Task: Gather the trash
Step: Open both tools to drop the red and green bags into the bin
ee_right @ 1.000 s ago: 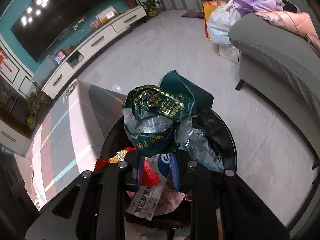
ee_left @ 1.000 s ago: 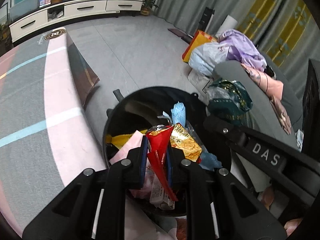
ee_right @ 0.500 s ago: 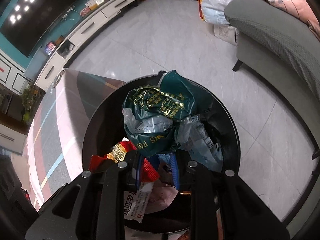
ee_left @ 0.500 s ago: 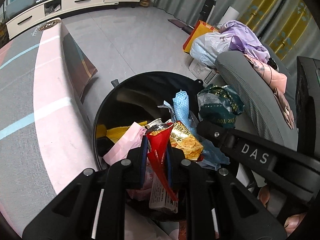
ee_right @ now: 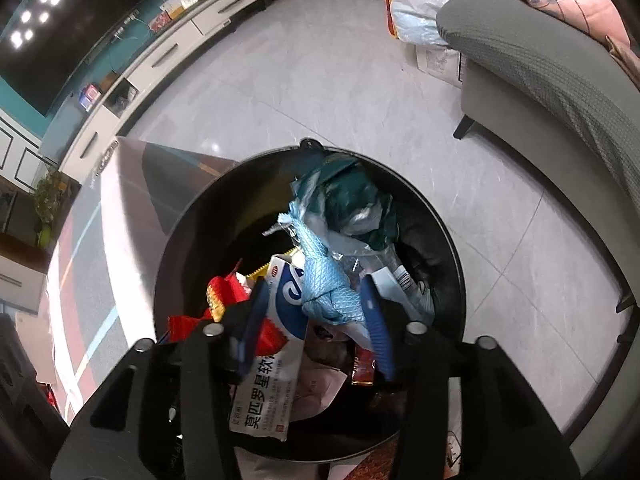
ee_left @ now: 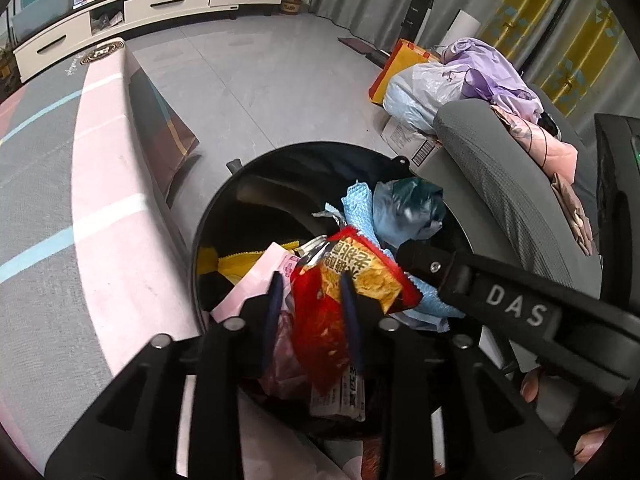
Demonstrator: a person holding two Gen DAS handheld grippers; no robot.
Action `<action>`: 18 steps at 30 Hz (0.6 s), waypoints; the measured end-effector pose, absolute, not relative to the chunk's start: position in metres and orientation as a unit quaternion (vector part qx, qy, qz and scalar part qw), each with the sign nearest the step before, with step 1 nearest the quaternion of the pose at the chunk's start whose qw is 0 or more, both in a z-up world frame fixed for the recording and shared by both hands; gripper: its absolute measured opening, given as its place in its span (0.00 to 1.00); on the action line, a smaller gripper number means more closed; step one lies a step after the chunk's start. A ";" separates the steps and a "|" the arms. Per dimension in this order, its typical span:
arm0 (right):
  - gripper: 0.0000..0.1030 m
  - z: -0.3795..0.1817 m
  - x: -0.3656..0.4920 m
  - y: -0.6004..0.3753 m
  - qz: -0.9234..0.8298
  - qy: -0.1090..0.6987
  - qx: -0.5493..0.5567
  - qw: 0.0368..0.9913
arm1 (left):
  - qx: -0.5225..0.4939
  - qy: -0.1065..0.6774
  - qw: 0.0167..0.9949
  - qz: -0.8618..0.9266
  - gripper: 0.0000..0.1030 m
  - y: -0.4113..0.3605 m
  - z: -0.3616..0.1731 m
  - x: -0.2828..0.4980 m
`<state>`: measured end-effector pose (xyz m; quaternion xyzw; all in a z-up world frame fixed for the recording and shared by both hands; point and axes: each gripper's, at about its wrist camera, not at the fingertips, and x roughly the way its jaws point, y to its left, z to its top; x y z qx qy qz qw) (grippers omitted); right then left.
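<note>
Both your wrist cams look steeply down from close above the same black bin [ee_left: 224,216], each along its own fingers. Your left view faces the TV stand [ee_left: 152,4] with the sofa [ee_left: 516,208] to its right. The right view sits closer in, same heading. Shared: bin [ee_right: 188,216], floor, sofa [ee_right: 552,52], TV stand [ee_right: 168,56], table edge.

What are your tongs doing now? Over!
Left tongs open around red snack wrapper. Right tongs open, blue cloth between them. Both over black bin. Nothing blocking.
</note>
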<state>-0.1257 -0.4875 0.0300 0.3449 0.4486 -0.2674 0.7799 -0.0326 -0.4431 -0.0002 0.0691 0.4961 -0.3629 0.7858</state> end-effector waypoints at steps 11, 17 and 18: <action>0.87 0.078 -0.145 -0.465 -0.268 0.376 0.321 0.827 | 0.049 0.449 0.810 -0.374 0.94 -0.412 0.049 -0.038; 0.96 0.112 -0.174 -0.451 -0.286 0.321 0.287 0.856 | 0.049 0.424 0.819 -0.383 0.97 -0.389 0.080 -0.049; 0.96 0.115 -0.177 -0.450 -0.287 0.315 0.287 0.858 | 0.049 0.420 0.820 -0.386 0.97 -0.385 0.085 -0.051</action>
